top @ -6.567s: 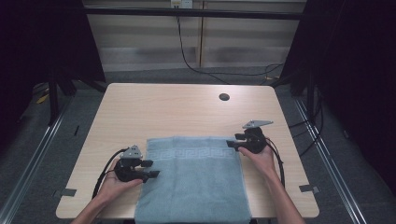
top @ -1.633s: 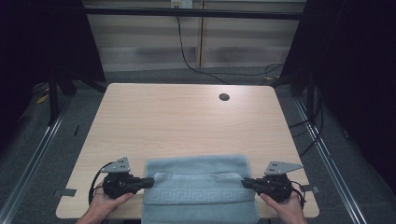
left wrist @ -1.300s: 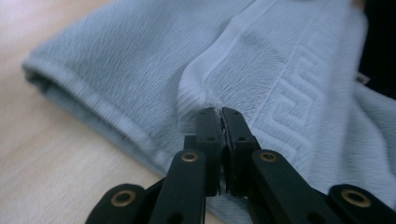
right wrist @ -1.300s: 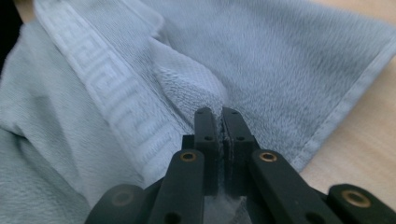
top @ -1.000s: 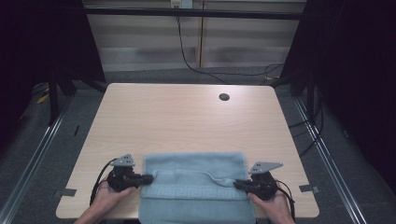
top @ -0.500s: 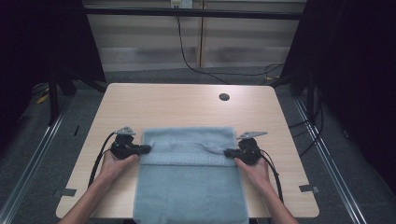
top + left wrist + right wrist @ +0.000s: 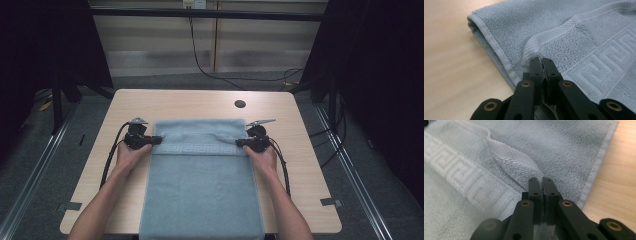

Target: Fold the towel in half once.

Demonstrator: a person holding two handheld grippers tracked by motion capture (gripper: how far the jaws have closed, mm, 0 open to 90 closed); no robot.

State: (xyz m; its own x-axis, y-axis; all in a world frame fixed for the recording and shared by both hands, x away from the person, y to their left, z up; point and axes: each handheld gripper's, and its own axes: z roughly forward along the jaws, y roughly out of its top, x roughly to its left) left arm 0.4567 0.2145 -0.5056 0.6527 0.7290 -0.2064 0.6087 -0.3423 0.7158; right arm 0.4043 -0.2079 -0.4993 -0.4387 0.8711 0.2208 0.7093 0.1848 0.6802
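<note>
A grey-blue towel [image 7: 202, 185] with a key-pattern border lies on the wooden table [image 7: 200, 102], its near end hanging over the front edge. The top layer's border edge [image 7: 200, 148] lies across the towel a little short of the far edge. My left gripper [image 7: 152, 141] is shut on that edge's left corner [image 7: 534, 51]. At the right corner [image 7: 524, 165], my right gripper [image 7: 243, 143] is shut on the cloth, which stands up in a small fold. Both grippers [image 7: 542, 61] [image 7: 541, 181] sit low over the towel.
A dark round hole [image 7: 240, 104] sits in the tabletop at the far right. Bare wood shows beyond the towel and on both sides. Cables trail from both grippers towards the person's forearms. Dark floor and rails surround the table.
Both grippers have carried the towel's near edge from the table's front away from the person, over the lower layer, and now hold it near the far edge.
</note>
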